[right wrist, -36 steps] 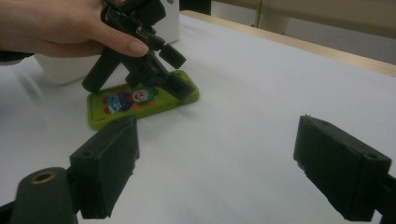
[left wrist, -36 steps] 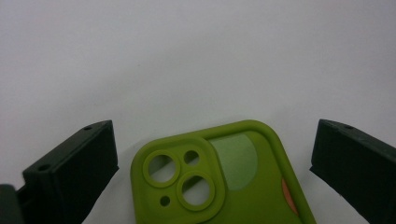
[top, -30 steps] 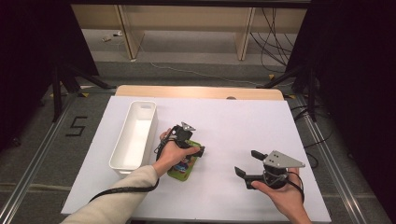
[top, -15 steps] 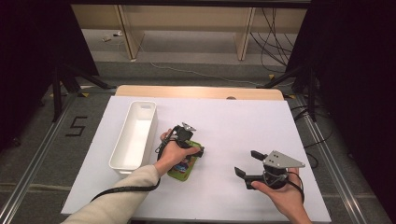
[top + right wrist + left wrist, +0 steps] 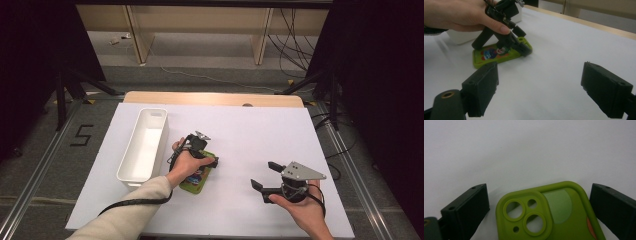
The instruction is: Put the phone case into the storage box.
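In the high view we see the left gripper [image 5: 212,161] held at the centre of the frame, pointing down over a green phone case [image 5: 197,175] that lies flat on the white table [image 5: 260,130]. Our left hand [image 5: 186,162] covers much of the tool there.

The left gripper view gives us the clearer look. The two black jaws stand on either side of the case's camera-cutout end, one at the lower left of that frame and one at the lower right. The jaws have just been closing, with the case between them. We still see a strip of white table between the left jaw and the case's edge; on the right the gap is very narrow, and we cannot be sure whether that jaw already touches the rim. So we read these jaws as spread around the case, not yet pinching it.

In the right gripper view the case lies in the upper left of the frame, showing a colourful printed figure, with the left gripper standing over its far end.

The right gripper [image 5: 264,175] sits at the lower right of the high view, in our right hand [image 5: 302,207]. Its jaws are spread wide with bare table between them, well apart from the case.

A white bin [image 5: 145,142] stands just left of the left hand.
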Motion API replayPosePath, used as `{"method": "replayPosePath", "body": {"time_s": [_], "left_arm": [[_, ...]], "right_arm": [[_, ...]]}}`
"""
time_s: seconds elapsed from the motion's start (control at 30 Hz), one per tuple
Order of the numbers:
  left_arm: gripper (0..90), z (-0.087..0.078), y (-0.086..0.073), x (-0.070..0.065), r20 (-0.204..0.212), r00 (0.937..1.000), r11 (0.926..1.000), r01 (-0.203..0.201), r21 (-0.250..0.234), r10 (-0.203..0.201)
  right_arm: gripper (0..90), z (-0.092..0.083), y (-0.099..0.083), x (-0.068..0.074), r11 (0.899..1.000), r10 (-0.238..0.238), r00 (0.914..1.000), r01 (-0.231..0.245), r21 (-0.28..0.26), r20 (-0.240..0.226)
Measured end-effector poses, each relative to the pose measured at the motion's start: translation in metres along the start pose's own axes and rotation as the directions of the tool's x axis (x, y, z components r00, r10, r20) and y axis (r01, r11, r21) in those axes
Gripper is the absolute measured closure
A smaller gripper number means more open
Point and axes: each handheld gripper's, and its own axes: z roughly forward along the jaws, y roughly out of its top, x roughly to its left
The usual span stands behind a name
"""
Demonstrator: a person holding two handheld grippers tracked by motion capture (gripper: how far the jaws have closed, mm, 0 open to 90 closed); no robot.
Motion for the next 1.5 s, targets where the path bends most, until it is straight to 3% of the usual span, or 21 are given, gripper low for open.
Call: {"method": "replayPosePath", "body": {"time_s": [1.5], "left_arm": [[13.4, -0.0045, 0.0024, -0.0062, -0.022, 0.9997, 0.9996, -0.004, 0.026, 0.005]], "right_arm": [[15.8, 0.0009, -0.0003, 0.0000, 1.000, -0.001, 1.0000, 0.001, 0.008, -0.005]]}}
